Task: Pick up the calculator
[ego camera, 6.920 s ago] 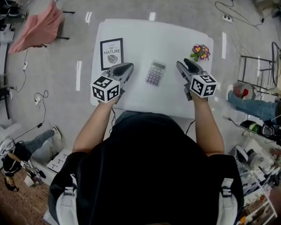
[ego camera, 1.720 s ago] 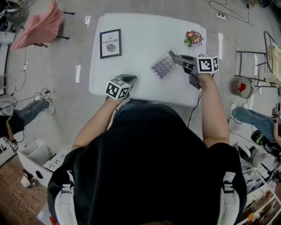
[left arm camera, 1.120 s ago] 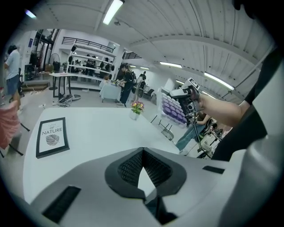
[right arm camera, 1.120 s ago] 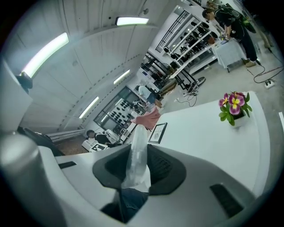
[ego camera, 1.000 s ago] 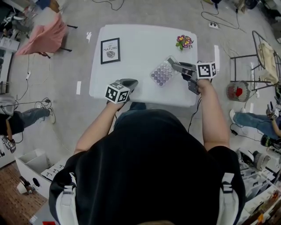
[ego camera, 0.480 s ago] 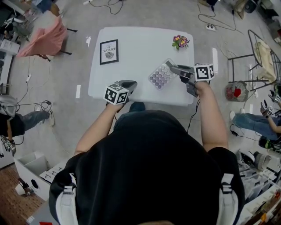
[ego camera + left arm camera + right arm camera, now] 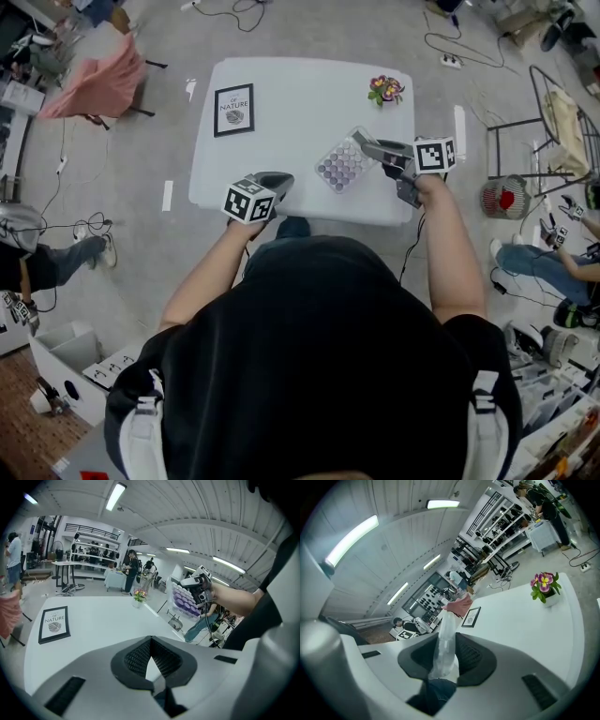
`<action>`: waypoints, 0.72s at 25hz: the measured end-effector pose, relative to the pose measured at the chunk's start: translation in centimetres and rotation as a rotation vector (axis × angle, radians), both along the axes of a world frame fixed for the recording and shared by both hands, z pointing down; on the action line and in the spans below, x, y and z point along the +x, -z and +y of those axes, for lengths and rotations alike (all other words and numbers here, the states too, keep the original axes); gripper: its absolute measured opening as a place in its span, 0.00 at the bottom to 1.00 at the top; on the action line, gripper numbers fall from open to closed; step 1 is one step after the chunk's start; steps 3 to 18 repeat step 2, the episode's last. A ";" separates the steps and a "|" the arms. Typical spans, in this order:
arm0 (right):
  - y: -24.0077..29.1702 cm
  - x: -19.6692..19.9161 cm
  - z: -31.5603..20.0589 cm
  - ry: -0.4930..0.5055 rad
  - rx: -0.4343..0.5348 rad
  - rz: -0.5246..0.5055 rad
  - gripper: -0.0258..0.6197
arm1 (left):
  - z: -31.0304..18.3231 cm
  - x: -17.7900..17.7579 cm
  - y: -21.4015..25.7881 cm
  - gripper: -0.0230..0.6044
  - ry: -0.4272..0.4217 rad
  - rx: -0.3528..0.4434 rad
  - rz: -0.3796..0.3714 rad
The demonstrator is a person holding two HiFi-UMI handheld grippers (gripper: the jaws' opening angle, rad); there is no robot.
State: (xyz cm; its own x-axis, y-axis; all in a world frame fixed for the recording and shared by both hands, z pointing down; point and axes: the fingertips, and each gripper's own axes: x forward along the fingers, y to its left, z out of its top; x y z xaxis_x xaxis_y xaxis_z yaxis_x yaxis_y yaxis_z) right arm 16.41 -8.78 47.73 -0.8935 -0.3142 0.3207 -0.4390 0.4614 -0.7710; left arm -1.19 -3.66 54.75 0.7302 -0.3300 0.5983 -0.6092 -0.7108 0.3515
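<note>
The calculator [image 7: 342, 161], grey with rows of purple keys, is off the white table [image 7: 300, 94] and tilted, with my right gripper [image 7: 362, 143] shut on its right edge. In the right gripper view the calculator [image 7: 445, 620] shows edge-on, clamped between the two dark pads of the right gripper [image 7: 446, 638]. My left gripper [image 7: 280, 178] rests at the table's front left edge, shut with nothing in it. From the left gripper view the calculator [image 7: 185, 600] shows raised at the right, and the left gripper [image 7: 150, 641] has its jaw tips together.
A framed print [image 7: 234, 110] lies at the table's back left and a small flower pot [image 7: 385, 90] at the back right. A pink cloth [image 7: 94, 80] drapes a chair left of the table. Cables and seated people ring the floor.
The calculator, earlier flat on the table between both grippers, is now gripped and lifted by my right gripper. My left gripper has drawn back to the front edge. Over the last second nothing moved.
</note>
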 end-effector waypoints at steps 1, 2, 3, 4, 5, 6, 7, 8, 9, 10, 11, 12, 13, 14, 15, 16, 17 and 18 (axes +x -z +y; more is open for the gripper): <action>-0.2 -0.1 0.1 0.000 -0.001 -0.002 0.20 | 0.1 -0.2 -0.2 0.06 0.001 0.000 -0.001; -0.5 -0.3 0.1 -0.001 -0.003 -0.003 0.20 | 0.1 -0.3 -0.4 0.06 0.002 -0.001 -0.001; -0.5 -0.3 0.1 -0.001 -0.003 -0.003 0.20 | 0.1 -0.3 -0.4 0.06 0.002 -0.001 -0.001; -0.5 -0.3 0.1 -0.001 -0.003 -0.003 0.20 | 0.1 -0.3 -0.4 0.06 0.002 -0.001 -0.001; -0.5 -0.3 0.1 -0.001 -0.003 -0.003 0.20 | 0.1 -0.3 -0.4 0.06 0.002 -0.001 -0.001; -0.5 -0.3 0.1 -0.001 -0.003 -0.003 0.20 | 0.1 -0.3 -0.4 0.06 0.002 -0.001 -0.001; -0.5 -0.3 0.1 -0.001 -0.003 -0.003 0.20 | 0.1 -0.3 -0.4 0.06 0.002 -0.001 -0.001; -0.5 -0.3 0.1 -0.001 -0.003 -0.003 0.20 | 0.1 -0.3 -0.4 0.06 0.002 -0.001 -0.001; -0.5 -0.3 0.1 -0.001 -0.003 -0.003 0.20 | 0.1 -0.3 -0.4 0.06 0.002 -0.001 -0.001; -0.5 -0.3 0.1 -0.001 -0.003 -0.003 0.20 | 0.1 -0.3 -0.4 0.06 0.002 -0.001 -0.001; -0.5 -0.3 0.1 -0.001 -0.003 -0.003 0.20 | 0.1 -0.3 -0.4 0.06 0.002 -0.001 -0.001; -0.5 -0.3 0.1 -0.001 -0.003 -0.003 0.20 | 0.1 -0.3 -0.4 0.06 0.002 -0.001 -0.001; -0.5 -0.3 0.1 -0.001 -0.003 -0.003 0.20 | 0.1 -0.3 -0.4 0.06 0.002 -0.001 -0.001; -0.5 -0.3 0.1 -0.001 -0.003 -0.003 0.20 | 0.1 -0.3 -0.4 0.06 0.002 -0.001 -0.001; -0.5 -0.3 0.1 -0.001 -0.003 -0.003 0.20 | 0.1 -0.3 -0.4 0.06 0.002 -0.001 -0.001; -0.5 -0.3 0.1 -0.001 -0.003 -0.003 0.20 | 0.1 -0.3 -0.4 0.06 0.002 -0.001 -0.001; -0.5 -0.3 0.1 -0.001 -0.003 -0.003 0.20 | 0.1 -0.3 -0.4 0.06 0.002 -0.001 -0.001; -0.5 -0.3 0.1 -0.001 -0.003 -0.003 0.20 | 0.1 -0.3 -0.4 0.06 0.002 -0.001 -0.001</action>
